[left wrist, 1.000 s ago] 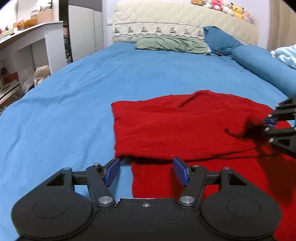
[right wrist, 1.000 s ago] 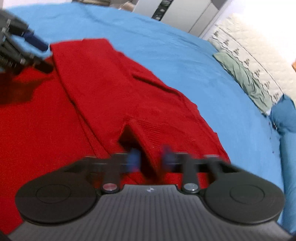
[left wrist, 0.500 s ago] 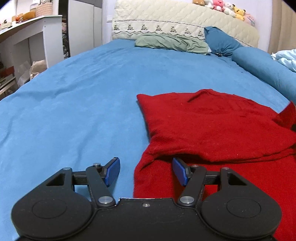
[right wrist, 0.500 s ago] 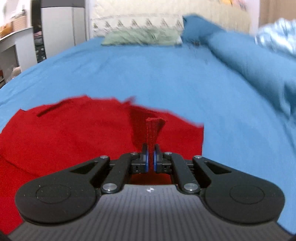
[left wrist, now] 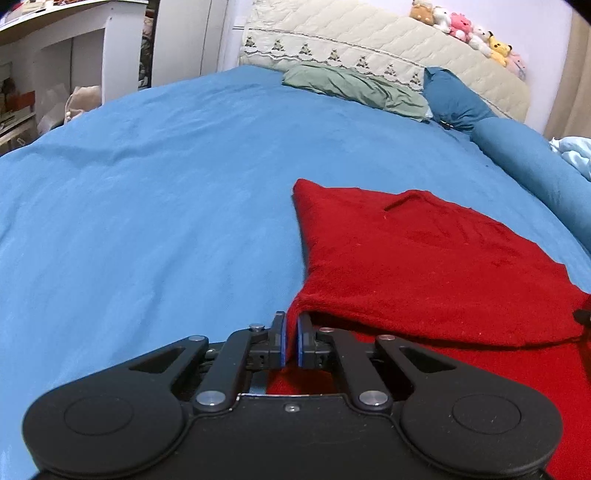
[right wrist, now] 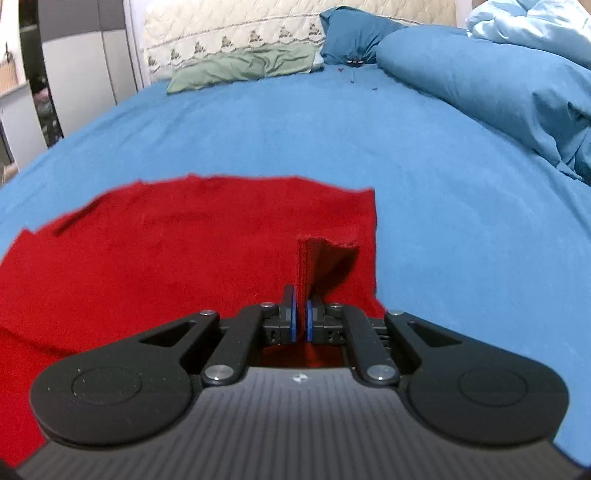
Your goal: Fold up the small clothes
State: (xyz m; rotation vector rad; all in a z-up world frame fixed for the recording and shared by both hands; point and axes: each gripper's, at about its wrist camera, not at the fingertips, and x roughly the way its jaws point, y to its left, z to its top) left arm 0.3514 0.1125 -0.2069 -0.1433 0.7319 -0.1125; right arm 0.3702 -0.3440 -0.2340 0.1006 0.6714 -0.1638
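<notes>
A red knit garment lies partly folded on the blue bed sheet, its upper layer doubled over a lower one. My left gripper is shut on the garment's near left corner. In the right wrist view the same red garment spreads to the left, and my right gripper is shut on its near right corner, where a pinched flap stands up between the pads.
A green pillow, a dark blue pillow and a cream headboard with plush toys are at the far end. A rolled blue duvet runs along the right. White shelves stand left of the bed.
My left gripper, open before, has closed on the garment's left corner. My right gripper swung round to face the headboard, closed on the right corner and stays shut.
</notes>
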